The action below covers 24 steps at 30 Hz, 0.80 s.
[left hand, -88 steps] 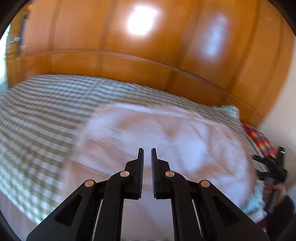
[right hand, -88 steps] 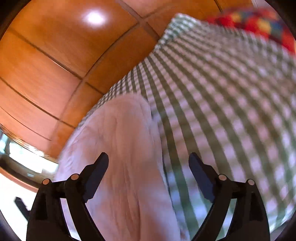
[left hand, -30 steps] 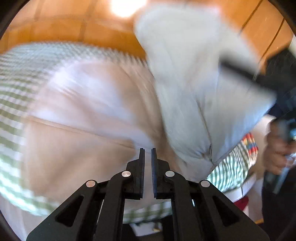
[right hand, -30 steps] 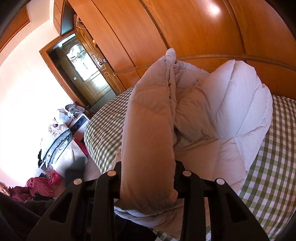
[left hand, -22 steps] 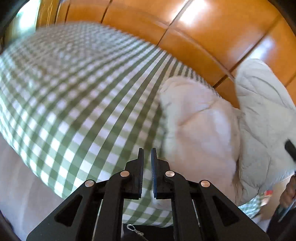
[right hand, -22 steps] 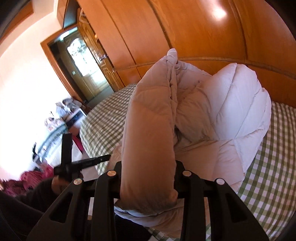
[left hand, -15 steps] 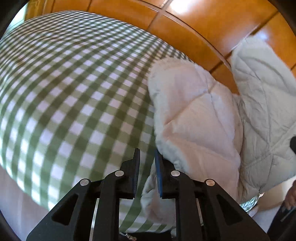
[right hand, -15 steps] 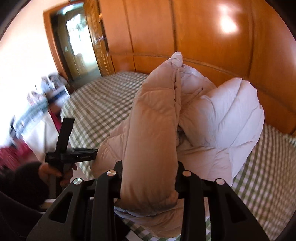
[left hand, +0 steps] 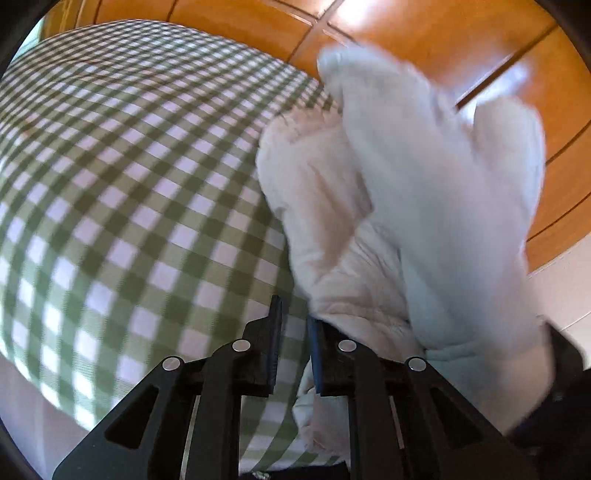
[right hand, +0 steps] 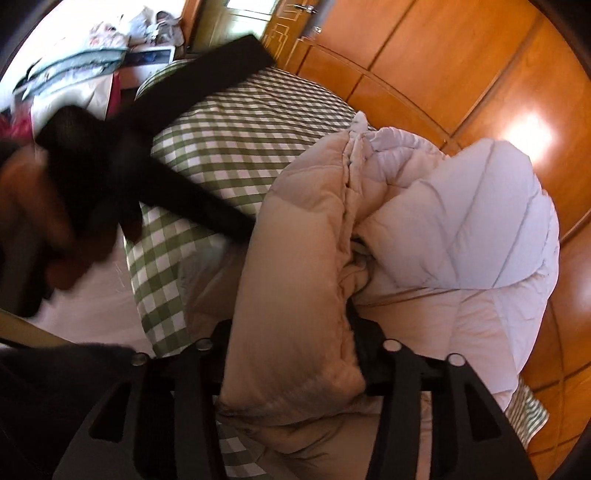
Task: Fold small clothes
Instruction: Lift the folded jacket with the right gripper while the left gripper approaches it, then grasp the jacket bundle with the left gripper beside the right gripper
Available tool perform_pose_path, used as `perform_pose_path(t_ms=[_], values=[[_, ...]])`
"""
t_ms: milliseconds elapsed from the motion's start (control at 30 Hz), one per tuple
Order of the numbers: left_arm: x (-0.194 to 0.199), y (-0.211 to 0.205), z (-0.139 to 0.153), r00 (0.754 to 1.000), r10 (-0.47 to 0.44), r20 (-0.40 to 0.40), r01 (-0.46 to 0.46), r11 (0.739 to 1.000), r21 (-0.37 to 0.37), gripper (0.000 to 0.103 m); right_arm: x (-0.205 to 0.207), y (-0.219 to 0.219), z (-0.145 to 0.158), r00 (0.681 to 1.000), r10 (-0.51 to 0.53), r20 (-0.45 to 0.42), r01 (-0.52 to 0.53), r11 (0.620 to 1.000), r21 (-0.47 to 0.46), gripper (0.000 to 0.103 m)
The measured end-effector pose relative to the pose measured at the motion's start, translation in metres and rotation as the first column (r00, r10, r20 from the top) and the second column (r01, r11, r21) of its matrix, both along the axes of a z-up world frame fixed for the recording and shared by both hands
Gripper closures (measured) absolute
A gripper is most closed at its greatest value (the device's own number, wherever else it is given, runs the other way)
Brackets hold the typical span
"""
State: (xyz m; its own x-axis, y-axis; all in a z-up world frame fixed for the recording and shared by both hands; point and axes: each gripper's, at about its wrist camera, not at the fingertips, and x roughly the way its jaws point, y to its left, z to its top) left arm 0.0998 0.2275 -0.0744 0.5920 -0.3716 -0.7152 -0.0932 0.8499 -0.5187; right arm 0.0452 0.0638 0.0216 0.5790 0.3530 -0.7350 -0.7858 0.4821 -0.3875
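Left wrist view: left hand-held gripper (left hand: 293, 328) nearly closed on nothing, its right finger touching the puffy jacket (left hand: 343, 236) edge on the checked bed (left hand: 122, 192); closing here risks catching the sheet instead.
Right wrist view: right hand-held gripper (right hand: 291, 354) clamped on a thick jacket (right hand: 295, 280) fold, lifted; the slick bulk could slip free.

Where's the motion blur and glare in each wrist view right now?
Left wrist: raised part of the jacket smeared, checked bedspread softer; glare on the wood panels. Right wrist: the left tongs blurred, jacket sharp, hotspot on the panels.
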Motion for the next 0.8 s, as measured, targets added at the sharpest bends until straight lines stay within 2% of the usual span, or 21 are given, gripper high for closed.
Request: perform_pose_path(t_ms=[33, 67, 133, 200, 233, 300, 400, 467, 500, 633, 733, 800], values=[[-0.004, 0.007, 0.006, 1.000, 0.014, 0.016, -0.014, 1.000, -0.012, 0.091, 0.001, -0.001, 0.001, 1.000, 0.005, -0.010, -0.005, 1.000, 0.017, 0.043], [-0.011, 0.013, 0.014, 0.999, 0.026, 0.037, -0.025, 0.999, -0.030, 0.091, -0.001, -0.004, 0.002, 1.000, 0.011, -0.014, -0.011, 0.999, 0.039, 0.033], [-0.022, 0.026, 0.034, 0.995, 0.042, 0.089, -0.034, 0.995, -0.088, 0.091, -0.005, -0.011, 0.005, 0.999, 0.031, -0.014, -0.030, 0.996, 0.085, 0.025], [-0.030, 0.029, 0.056, 0.989, 0.034, 0.143, -0.018, 0.994, -0.109, 0.091, -0.011, -0.016, 0.011, 0.998, 0.056, -0.040, -0.049, 0.987, 0.152, 0.014], [-0.033, 0.027, 0.064, 0.987, 0.024, 0.159, -0.006, 0.994, -0.114, 0.089, -0.015, -0.020, 0.013, 0.997, 0.060, -0.053, -0.049, 0.982, 0.180, 0.014], [-0.032, 0.019, 0.078, 0.982, -0.013, 0.186, 0.038, 0.990, -0.136, 0.067, -0.015, -0.029, 0.026, 0.990, 0.075, -0.120, -0.038, 0.958, 0.284, 0.012], [-0.027, -0.005, 0.100, 0.972, -0.057, 0.227, 0.084, 0.990, -0.112, 0.064, -0.013, -0.059, 0.046, 0.969, 0.093, -0.227, 0.015, 0.900, 0.435, 0.012], [-0.027, -0.017, 0.114, 0.962, -0.087, 0.259, 0.116, 0.988, -0.100, 0.064, -0.013, -0.075, 0.054, 0.957, 0.105, -0.271, 0.045, 0.867, 0.496, 0.012], [-0.026, -0.029, 0.122, 0.956, -0.117, 0.268, 0.140, 0.988, -0.068, 0.064, -0.014, -0.087, 0.060, 0.947, 0.113, -0.300, 0.068, 0.844, 0.532, 0.012], [-0.010, -0.060, 0.121, 0.958, -0.189, 0.216, 0.199, 0.980, -0.022, 0.064, -0.017, -0.126, 0.073, 0.935, 0.104, -0.339, 0.127, 0.794, 0.594, 0.012], [0.012, -0.076, 0.110, 0.958, -0.247, 0.149, 0.253, 0.967, -0.023, 0.064, -0.017, -0.157, 0.074, 0.940, 0.022, -0.340, 0.199, 0.775, 0.600, 0.012], [0.024, -0.088, 0.106, 0.955, -0.277, 0.105, 0.280, 0.960, -0.019, 0.064, -0.011, -0.170, 0.069, 0.935, -0.039, -0.351, 0.250, 0.775, 0.580, 0.012]])
